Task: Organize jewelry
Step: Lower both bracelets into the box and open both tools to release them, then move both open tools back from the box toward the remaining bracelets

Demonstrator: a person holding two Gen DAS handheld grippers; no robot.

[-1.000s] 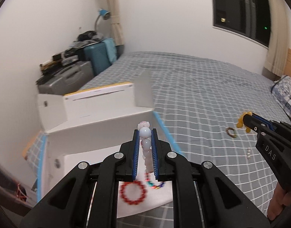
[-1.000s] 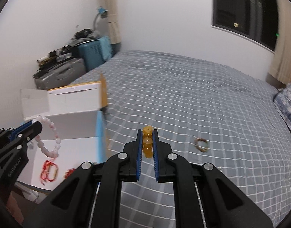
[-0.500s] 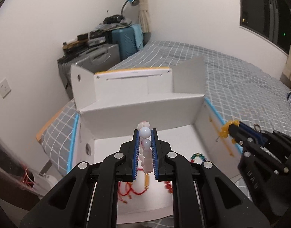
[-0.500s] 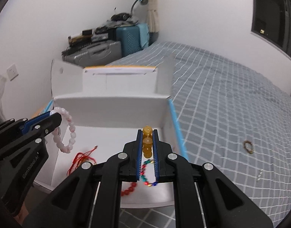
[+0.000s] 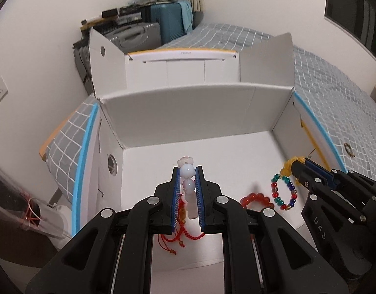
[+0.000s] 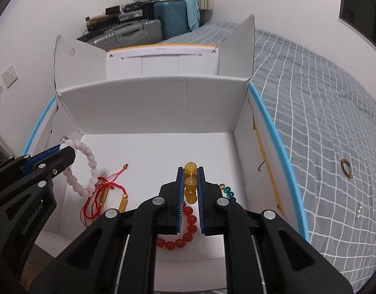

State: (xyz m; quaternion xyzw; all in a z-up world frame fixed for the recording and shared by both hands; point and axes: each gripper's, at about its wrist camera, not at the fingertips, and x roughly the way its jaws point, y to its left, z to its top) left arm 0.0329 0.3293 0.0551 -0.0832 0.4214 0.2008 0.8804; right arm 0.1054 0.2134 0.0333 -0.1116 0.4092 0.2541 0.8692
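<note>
My left gripper (image 5: 187, 169) is shut on a pale pink bead bracelet (image 5: 188, 185), which hangs over the floor of the open white box (image 5: 188, 112). My right gripper (image 6: 190, 170) is shut on an amber bead bracelet (image 6: 190, 193), over the same box (image 6: 151, 103) further right. Each gripper shows in the other's view: the left gripper (image 6: 65, 150) with the pink bracelet (image 6: 90, 161), the right gripper (image 5: 295, 169) with the amber bracelet (image 5: 289, 165). In the box lie a red cord bracelet (image 6: 107, 188), a red bead bracelet (image 6: 188, 227) and a multicolour bead bracelet (image 5: 283, 191).
The box stands at the corner of a bed with a grey checked cover (image 6: 322, 98), its flaps up at the back and sides. A small brown bracelet (image 6: 346, 167) and a pearl piece (image 6: 358, 210) lie on the cover to the right. Suitcases (image 6: 139, 33) stand against the far wall.
Both grippers have swung from over the bed to over the white box and come down into it. Each keeps its bracelet between its fingers.
</note>
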